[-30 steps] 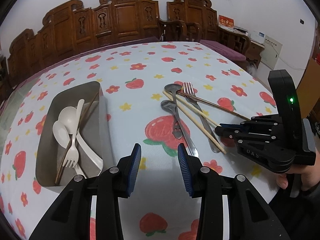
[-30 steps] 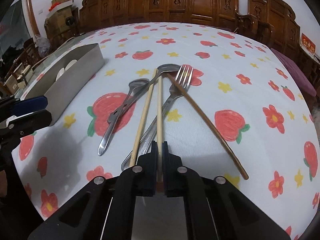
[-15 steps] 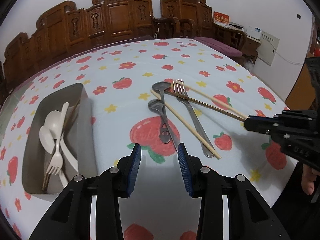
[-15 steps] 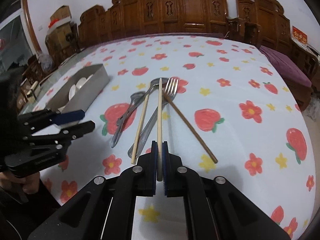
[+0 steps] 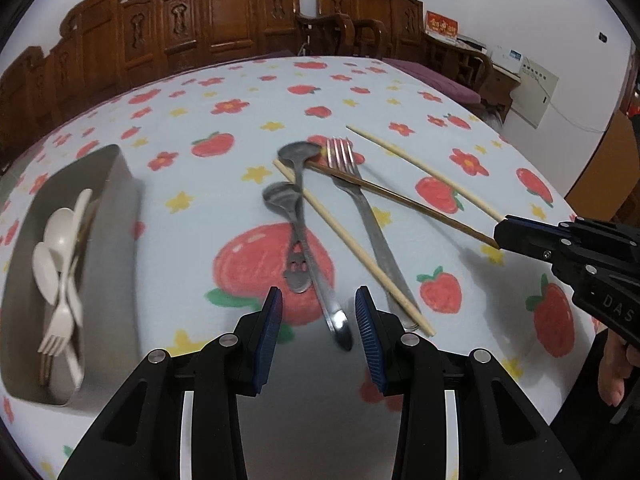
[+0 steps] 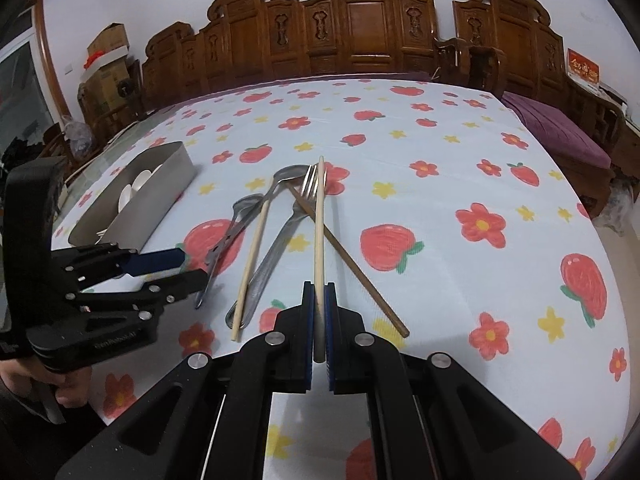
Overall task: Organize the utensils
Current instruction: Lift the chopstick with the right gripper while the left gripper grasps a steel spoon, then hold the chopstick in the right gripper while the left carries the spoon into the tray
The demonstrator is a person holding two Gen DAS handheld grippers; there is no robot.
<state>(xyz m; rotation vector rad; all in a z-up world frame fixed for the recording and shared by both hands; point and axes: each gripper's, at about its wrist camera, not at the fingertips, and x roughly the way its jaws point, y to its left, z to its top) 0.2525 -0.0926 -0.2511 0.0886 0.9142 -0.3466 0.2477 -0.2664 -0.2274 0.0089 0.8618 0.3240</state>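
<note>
My right gripper (image 6: 319, 288) is shut on the near end of a pale chopstick (image 6: 319, 232), held up above the cutlery pile; the same chopstick (image 5: 420, 168) slants off the table in the left wrist view. On the cloth lie a second pale chopstick (image 5: 352, 244), a dark chopstick (image 5: 400, 196), a metal fork (image 5: 368, 216), a long metal spoon (image 5: 316, 272) and a short metal spoon (image 5: 294, 236). My left gripper (image 5: 318, 296) is open, low over the long spoon's handle end, its pads apart from it.
A metal tray (image 5: 120, 208) at the left holds white plastic spoons and a fork (image 5: 60, 264). Carved wooden chairs (image 6: 360, 32) line the far side of the strawberry-print table. A hand (image 5: 616, 368) holds the right gripper at the table's near right edge.
The right gripper has lifted the pale chopstick off the pile and drawn it up and right. The left gripper has come forward and down over the spoon handles, still open.
</note>
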